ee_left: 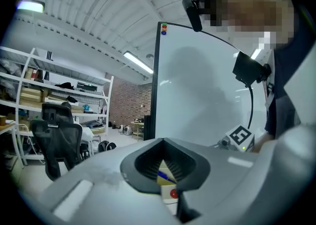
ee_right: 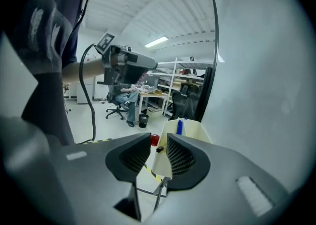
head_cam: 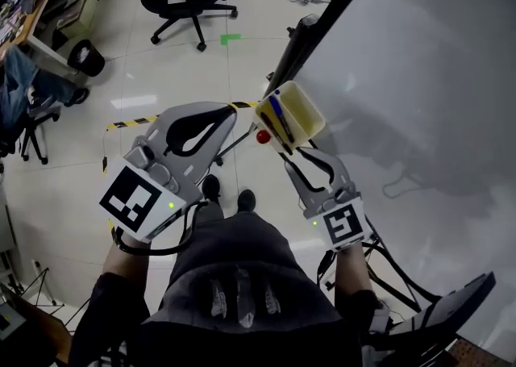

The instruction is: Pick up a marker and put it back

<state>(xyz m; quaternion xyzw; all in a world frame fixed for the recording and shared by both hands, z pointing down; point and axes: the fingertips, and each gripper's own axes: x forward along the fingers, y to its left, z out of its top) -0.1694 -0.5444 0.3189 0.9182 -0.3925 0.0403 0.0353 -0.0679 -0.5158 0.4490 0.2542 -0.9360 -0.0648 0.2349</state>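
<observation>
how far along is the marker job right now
Nothing looks done yet: the blue marker lies in the yellow tray. In hand: the right gripper, jaws apart and empty, faces the tray; the left gripper is shut, idle. Left, likely: grasp, lift, put back.

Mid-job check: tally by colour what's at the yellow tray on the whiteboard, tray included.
Yellow tray: 1
Blue marker: 1
Black marker: 1
Red round piece: 1
Total: 4
</observation>
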